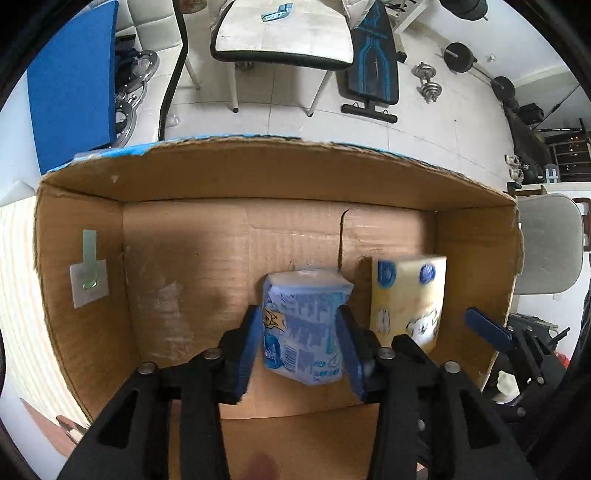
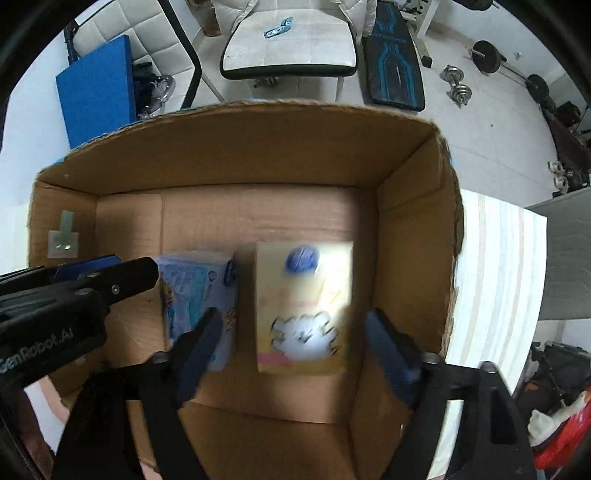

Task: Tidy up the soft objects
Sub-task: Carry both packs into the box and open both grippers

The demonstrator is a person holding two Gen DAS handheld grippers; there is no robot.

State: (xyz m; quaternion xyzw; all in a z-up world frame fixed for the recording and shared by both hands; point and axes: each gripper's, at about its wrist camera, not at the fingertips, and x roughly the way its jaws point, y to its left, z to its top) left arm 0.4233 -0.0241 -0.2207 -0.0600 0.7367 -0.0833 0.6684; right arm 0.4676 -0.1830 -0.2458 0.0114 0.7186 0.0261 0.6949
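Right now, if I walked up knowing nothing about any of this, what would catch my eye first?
Probably the big open cardboard box filling both views, with two soft tissue packs side by side on its floor. The left gripper clamps the blue pack, while the right gripper hangs open around the yellow pack. Behind the box, a white chair and dumbbells stand out.

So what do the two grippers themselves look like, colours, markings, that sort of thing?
Both are matte black plastic frames with angular, triangular cut-outs and round silver pivot bolts. Each finger ends in a dark blue pad. The left gripper shows ribbed blue pads. The right gripper has the same build. In the right wrist view, the left gripper's body carries white "GenRobot.AI" lettering. No cables or sleeves are visible.
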